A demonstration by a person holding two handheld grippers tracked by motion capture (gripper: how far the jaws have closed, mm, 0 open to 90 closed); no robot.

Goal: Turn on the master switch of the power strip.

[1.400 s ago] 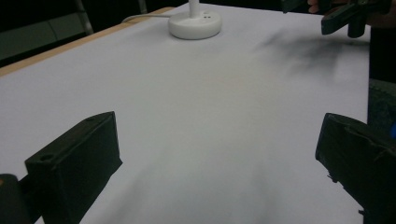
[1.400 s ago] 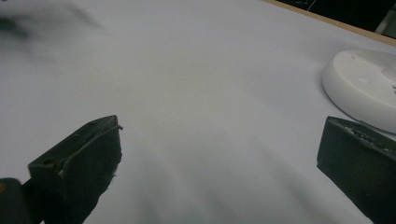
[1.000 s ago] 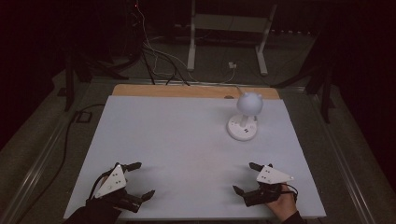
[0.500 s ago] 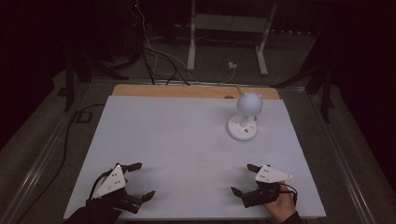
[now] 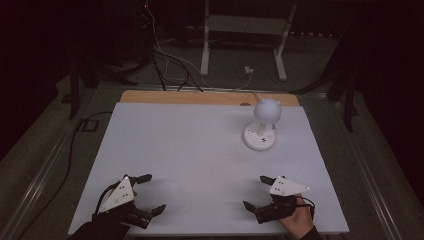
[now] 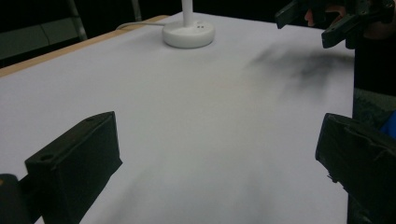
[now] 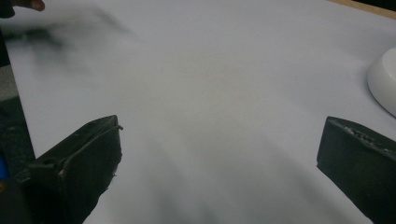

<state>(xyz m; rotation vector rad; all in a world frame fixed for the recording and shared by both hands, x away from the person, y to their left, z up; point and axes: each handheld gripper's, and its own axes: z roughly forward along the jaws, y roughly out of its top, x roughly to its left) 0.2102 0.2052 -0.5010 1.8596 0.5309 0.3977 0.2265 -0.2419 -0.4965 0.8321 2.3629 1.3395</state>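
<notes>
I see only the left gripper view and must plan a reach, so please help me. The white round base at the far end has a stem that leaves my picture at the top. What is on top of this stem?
Observer: In the high view the lamp ends in a round white head with two small ear-like points, directly above the base.
Operator: Is my left hand-held gripper near the table's edge?
Observer: Yes. The left hand-held gripper sits at the near left part of the white table, jaws wide apart.
Operator: And the right one?
Observer: The right hand-held gripper is at the near right, open too, with nothing between its jaws.
</notes>
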